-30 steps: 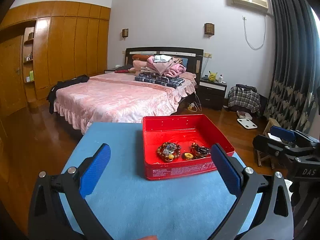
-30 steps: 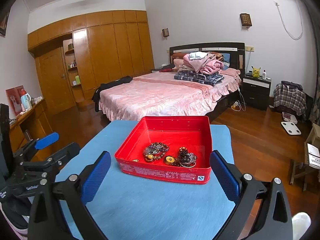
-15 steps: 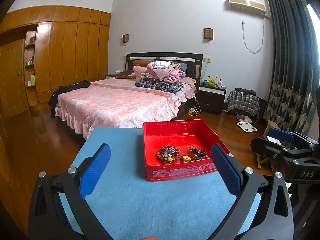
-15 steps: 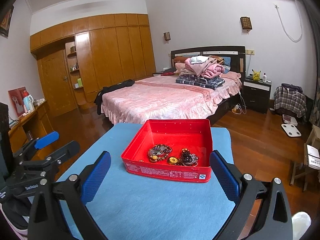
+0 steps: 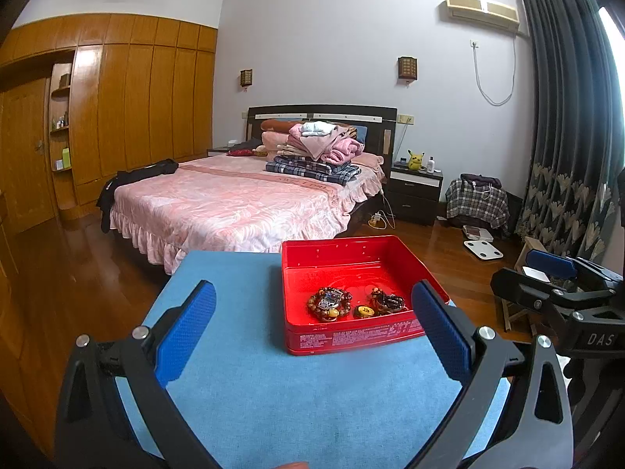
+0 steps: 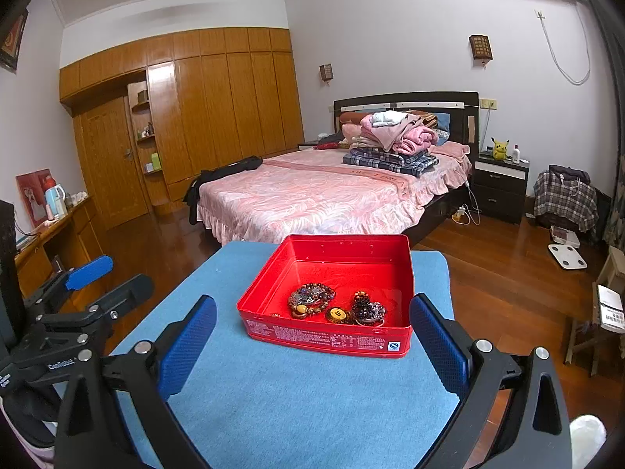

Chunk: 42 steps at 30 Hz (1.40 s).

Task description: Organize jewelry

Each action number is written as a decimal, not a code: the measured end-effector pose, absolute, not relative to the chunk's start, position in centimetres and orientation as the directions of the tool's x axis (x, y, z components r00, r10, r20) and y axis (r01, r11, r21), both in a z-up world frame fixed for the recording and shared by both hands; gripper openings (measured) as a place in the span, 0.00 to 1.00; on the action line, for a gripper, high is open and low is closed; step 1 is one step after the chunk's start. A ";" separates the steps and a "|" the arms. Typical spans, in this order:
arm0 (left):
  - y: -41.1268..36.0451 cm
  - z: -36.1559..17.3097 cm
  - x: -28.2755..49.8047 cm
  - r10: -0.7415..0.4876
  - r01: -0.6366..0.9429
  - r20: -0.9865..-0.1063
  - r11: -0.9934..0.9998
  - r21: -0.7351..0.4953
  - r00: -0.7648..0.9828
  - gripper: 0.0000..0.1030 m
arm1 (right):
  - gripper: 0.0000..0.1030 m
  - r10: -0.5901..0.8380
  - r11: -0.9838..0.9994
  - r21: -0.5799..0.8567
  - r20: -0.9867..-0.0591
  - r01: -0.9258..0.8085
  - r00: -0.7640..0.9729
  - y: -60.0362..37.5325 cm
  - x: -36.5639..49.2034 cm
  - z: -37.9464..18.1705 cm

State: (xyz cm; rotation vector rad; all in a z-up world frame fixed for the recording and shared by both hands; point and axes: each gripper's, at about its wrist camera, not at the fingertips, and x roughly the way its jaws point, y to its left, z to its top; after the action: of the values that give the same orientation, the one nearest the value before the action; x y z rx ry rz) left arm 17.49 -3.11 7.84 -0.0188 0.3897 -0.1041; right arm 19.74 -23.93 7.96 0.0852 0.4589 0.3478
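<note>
A: What is sitting on the blue table (image 5: 304, 398) right now?

B: A red tin box (image 5: 353, 336) is resting on it, lid off, toward the far half of the cloth. In the left wrist view it is lying at about one o'clock from the left gripper (image 5: 312, 328); in the right wrist view it is sitting almost at twelve o'clock from the right gripper (image 6: 312, 336).

A: And the jewelry?

B: It is all lying inside the box, against the near wall. A brown beaded bracelet (image 6: 310, 299) is sitting at nine o'clock within the cluster, a small round gold piece (image 6: 338, 314) is lying in the middle, and a dark beaded bracelet (image 6: 369, 308) is resting at three o'clock, just beside the gold piece. I cannot tell whether they are touching each other.

A: How are the grippers standing?

B: Both are hovering over the near part of the table with their blue pads spread wide and nothing between them. Neither is touching the box. The right gripper is also showing at three o'clock in the left wrist view, beyond the table edge, and the left one is showing at nine o'clock in the right wrist view.

A: Anything behind?

B: A bed (image 5: 242, 203) with a pink cover is standing past the table at twelve o'clock, and folded clothes (image 5: 320, 152) are piling up near its headboard.
</note>
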 end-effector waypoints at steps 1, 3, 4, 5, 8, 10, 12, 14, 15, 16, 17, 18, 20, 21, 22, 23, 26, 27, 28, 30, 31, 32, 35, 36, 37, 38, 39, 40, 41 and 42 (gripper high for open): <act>-3.1 7.8 17.5 -0.105 0.097 -0.378 0.994 -0.039 0.920 0.94 | 0.94 0.347 0.938 0.157 -0.419 -0.310 0.839 -23.9 19.8 7.9; -3.1 7.8 17.5 -0.105 0.097 -0.378 0.994 -0.040 0.920 0.94 | 0.94 0.348 0.938 0.157 -0.419 -0.310 0.839 -23.9 19.8 7.9; -3.1 7.8 17.5 -0.105 0.097 -0.378 0.994 -0.039 0.920 0.94 | 0.94 0.348 0.937 0.157 -0.419 -0.311 0.839 -24.0 19.7 8.0; -3.1 7.8 17.5 -0.104 0.097 -0.379 0.995 -0.037 0.920 0.94 | 0.94 0.348 0.937 0.157 -0.419 -0.311 0.838 -24.0 19.7 8.0; -3.1 7.8 17.5 -0.106 0.098 -0.378 0.994 -0.039 0.920 0.94 | 0.94 0.347 0.938 0.157 -0.421 -0.310 0.838 -24.1 19.7 8.1; -3.1 7.8 17.5 -0.105 0.098 -0.377 0.994 -0.038 0.920 0.94 | 0.94 0.347 0.938 0.157 -0.422 -0.309 0.838 -24.1 19.7 8.1; -3.1 7.8 17.4 -0.106 0.099 -0.377 0.994 -0.038 0.920 0.94 | 0.94 0.348 0.938 0.157 -0.421 -0.310 0.838 -24.0 19.7 8.0; -3.1 7.8 17.5 -0.106 0.098 -0.378 0.994 -0.039 0.920 0.94 | 0.94 0.347 0.938 0.157 -0.421 -0.309 0.838 -24.1 19.7 8.0; -3.1 7.8 17.4 -0.106 0.099 -0.378 0.994 -0.039 0.920 0.94 | 0.94 0.347 0.938 0.157 -0.420 -0.310 0.838 -24.0 19.7 8.0; -3.2 7.8 17.4 -0.105 0.098 -0.378 0.994 -0.038 0.920 0.94 | 0.94 0.348 0.938 0.158 -0.421 -0.310 0.838 -24.0 19.7 8.0; -3.2 7.8 17.4 -0.105 0.098 -0.377 0.995 -0.037 0.920 0.94 | 0.94 0.348 0.938 0.157 -0.421 -0.310 0.838 -24.0 19.7 8.0; -3.2 7.8 17.4 -0.105 0.097 -0.378 0.995 -0.038 0.920 0.94 | 0.94 0.348 0.938 0.156 -0.421 -0.311 0.838 -24.0 19.7 8.0; -3.2 7.8 17.4 -0.106 0.098 -0.378 0.994 -0.040 0.920 0.94 | 0.94 0.347 0.938 0.156 -0.421 -0.310 0.838 -24.0 19.7 8.0; -3.2 7.8 17.4 -0.105 0.098 -0.378 0.994 -0.039 0.920 0.94 | 0.94 0.348 0.938 0.156 -0.421 -0.311 0.838 -24.1 19.7 8.1; -3.2 7.8 17.4 -0.105 0.098 -0.377 0.994 -0.039 0.920 0.94 | 0.94 0.348 0.937 0.156 -0.421 -0.311 0.837 -24.1 19.7 8.1; -3.2 7.8 17.4 -0.106 0.099 -0.377 0.994 -0.039 0.920 0.94 | 0.94 0.347 0.938 0.156 -0.421 -0.310 0.838 -24.0 19.7 8.0; -3.2 7.8 17.5 -0.106 0.099 -0.379 0.994 -0.038 0.919 0.94 | 0.94 0.346 0.938 0.157 -0.423 -0.309 0.837 -24.1 19.7 8.1; -3.1 7.9 17.4 -0.106 0.099 -0.379 0.994 -0.038 0.919 0.94 | 0.94 0.347 0.938 0.157 -0.422 -0.309 0.838 -24.0 19.6 8.0; -3.1 7.9 17.4 -0.105 0.098 -0.378 0.995 -0.038 0.920 0.94 | 0.94 0.346 0.938 0.158 -0.423 -0.308 0.838 -24.1 19.6 8.1; -3.1 7.9 17.4 -0.106 0.099 -0.379 0.994 -0.039 0.919 0.94 | 0.94 0.346 0.938 0.157 -0.423 -0.308 0.837 -24.1 19.6 8.0; -3.2 7.9 17.4 -0.105 0.098 -0.378 0.995 -0.038 0.920 0.94 | 0.94 0.345 0.938 0.157 -0.423 -0.308 0.838 -24.2 19.6 8.0; -3.2 7.9 17.4 -0.105 0.098 -0.378 0.994 -0.038 0.920 0.94 | 0.94 0.346 0.938 0.157 -0.423 -0.308 0.838 -24.2 19.5 8.1; -3.2 7.9 17.4 -0.106 0.099 -0.379 0.994 -0.038 0.919 0.94 | 0.94 0.346 0.938 0.157 -0.423 -0.308 0.837 -24.1 19.6 8.0; -3.1 7.9 17.4 -0.106 0.100 -0.378 0.994 -0.036 0.920 0.94 | 0.94 0.346 0.938 0.157 -0.424 -0.308 0.837 -24.1 19.6 8.0; -3.1 7.9 17.4 -0.106 0.099 -0.378 0.994 -0.037 0.920 0.94 | 0.94 0.346 0.938 0.157 -0.424 -0.309 0.837 -24.2 19.6 8.1; -3.1 7.9 17.4 -0.106 0.098 -0.378 0.994 -0.040 0.920 0.94 | 0.94 0.345 0.938 0.155 -0.424 -0.308 0.837 -24.1 19.6 8.0; -3.1 7.9 17.4 -0.107 0.099 -0.378 0.994 -0.041 0.920 0.94 | 0.94 0.344 0.939 0.154 -0.425 -0.307 0.837 -24.1 19.6 8.0; -3.2 7.9 17.4 -0.107 0.099 -0.378 0.994 -0.040 0.920 0.94 | 0.94 0.344 0.939 0.154 -0.426 -0.307 0.837 -24.2 19.6 8.1; -3.1 7.9 17.3 -0.106 0.098 -0.378 0.994 -0.040 0.920 0.94 | 0.94 0.345 0.939 0.155 -0.426 -0.308 0.837 -24.1 19.6 8.0; -3.1 7.9 17.4 -0.106 0.098 -0.378 0.994 -0.040 0.920 0.94 | 0.94 0.345 0.939 0.155 -0.425 -0.308 0.837 -24.1 19.6 8.1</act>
State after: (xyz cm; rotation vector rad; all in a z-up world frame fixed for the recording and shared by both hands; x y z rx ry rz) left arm 17.37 -3.15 7.92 -0.0202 0.3892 -0.1052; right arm 19.60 -24.12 8.06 0.0816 0.4651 0.3456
